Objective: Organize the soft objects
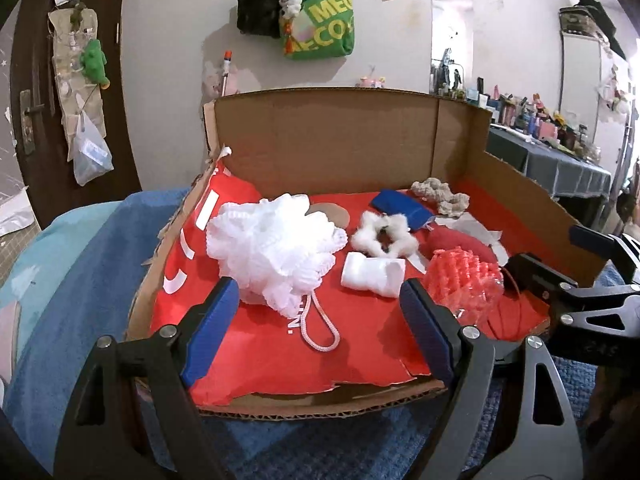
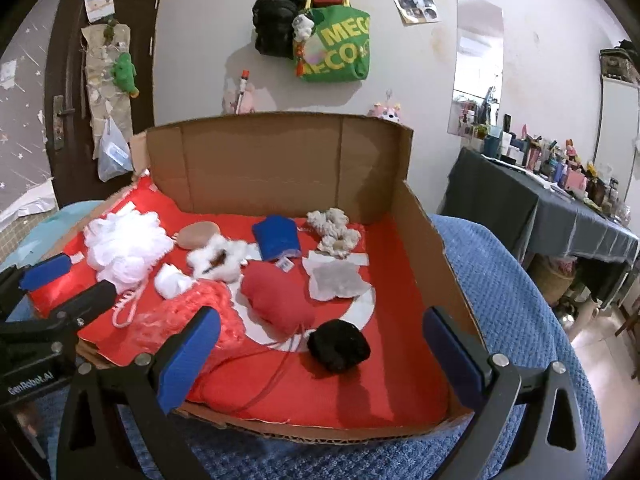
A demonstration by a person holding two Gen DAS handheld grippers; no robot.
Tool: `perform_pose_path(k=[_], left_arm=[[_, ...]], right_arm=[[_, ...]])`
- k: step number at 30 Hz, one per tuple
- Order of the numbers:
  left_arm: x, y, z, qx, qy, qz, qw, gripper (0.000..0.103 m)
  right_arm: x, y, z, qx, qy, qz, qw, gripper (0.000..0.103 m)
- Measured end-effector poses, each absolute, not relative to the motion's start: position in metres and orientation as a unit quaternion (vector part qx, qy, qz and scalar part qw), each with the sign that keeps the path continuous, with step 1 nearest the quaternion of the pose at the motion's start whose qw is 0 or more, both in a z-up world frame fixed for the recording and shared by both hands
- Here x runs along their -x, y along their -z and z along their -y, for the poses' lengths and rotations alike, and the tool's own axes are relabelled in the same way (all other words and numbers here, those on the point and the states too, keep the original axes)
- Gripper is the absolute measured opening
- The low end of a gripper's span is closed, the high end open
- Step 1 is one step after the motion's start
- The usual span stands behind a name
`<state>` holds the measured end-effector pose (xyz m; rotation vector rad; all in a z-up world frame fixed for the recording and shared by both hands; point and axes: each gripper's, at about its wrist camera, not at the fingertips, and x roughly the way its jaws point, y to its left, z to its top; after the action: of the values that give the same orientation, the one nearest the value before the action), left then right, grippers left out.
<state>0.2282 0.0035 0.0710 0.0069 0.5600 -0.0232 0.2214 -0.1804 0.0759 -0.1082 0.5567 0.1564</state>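
Observation:
A cardboard box (image 1: 320,400) lined in red holds the soft things. My left gripper (image 1: 320,332) is open at the box's near edge. A white mesh loofah (image 1: 272,248) lies just beyond it, with its cord between the fingers but untouched. Behind are a white cloth roll (image 1: 372,274), a white fluffy scrunchie (image 1: 384,234) and a pink mesh puff (image 1: 464,280). My right gripper (image 2: 320,360) is open over the near right part, with a black fuzzy ball (image 2: 340,344) just ahead of it. A red pouch (image 2: 280,296), blue pouch (image 2: 278,242) and beige scrunchie (image 2: 334,232) lie farther back.
The box (image 2: 280,152) has high back and right walls and rests on a blue blanket (image 2: 500,300). A grey-white cloth (image 2: 334,280) and a tan round pad (image 2: 196,234) also lie inside. A cluttered table (image 2: 560,200) stands to the right, and bags (image 2: 336,40) hang on the wall.

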Motion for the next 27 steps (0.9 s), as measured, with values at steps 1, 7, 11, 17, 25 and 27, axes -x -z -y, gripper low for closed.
perform_pose_path(k=[1,7,11,17,25,27], left_arm=[[-0.2292,-0.0708,-0.0032,-0.005,0.010,-0.277,0.961,0.082],[-0.2351,-0.0666,-0.0044,-0.005,0.006,-0.292,0.956,0.082],[-0.2363,-0.0647,-0.0038,-0.005,0.012,-0.296,0.955,0.082],[-0.2370,-0.0635,-0.0046,-0.003,0.015,-0.298,0.954,0.082],[-0.2371,-0.0628,-0.0043,-0.003,0.014,-0.299,0.954,0.082],[-0.2367,-0.0627,-0.0041,-0.003,0.014,-0.299,0.954,0.082]], right_arm=[[-0.2219,-0.0750,0.1802,0.054,-0.078,-0.276,0.956,0.103],[-0.2272,-0.0701,0.1831,0.046,-0.079,-0.289,0.953,0.103],[-0.2274,-0.0699,0.1846,0.041,-0.078,-0.289,0.953,0.103],[-0.2274,-0.0682,0.1800,0.054,-0.074,-0.290,0.953,0.103],[-0.2274,-0.0676,0.1802,0.055,-0.074,-0.291,0.952,0.103],[-0.2273,-0.0677,0.1801,0.054,-0.074,-0.291,0.952,0.103]])
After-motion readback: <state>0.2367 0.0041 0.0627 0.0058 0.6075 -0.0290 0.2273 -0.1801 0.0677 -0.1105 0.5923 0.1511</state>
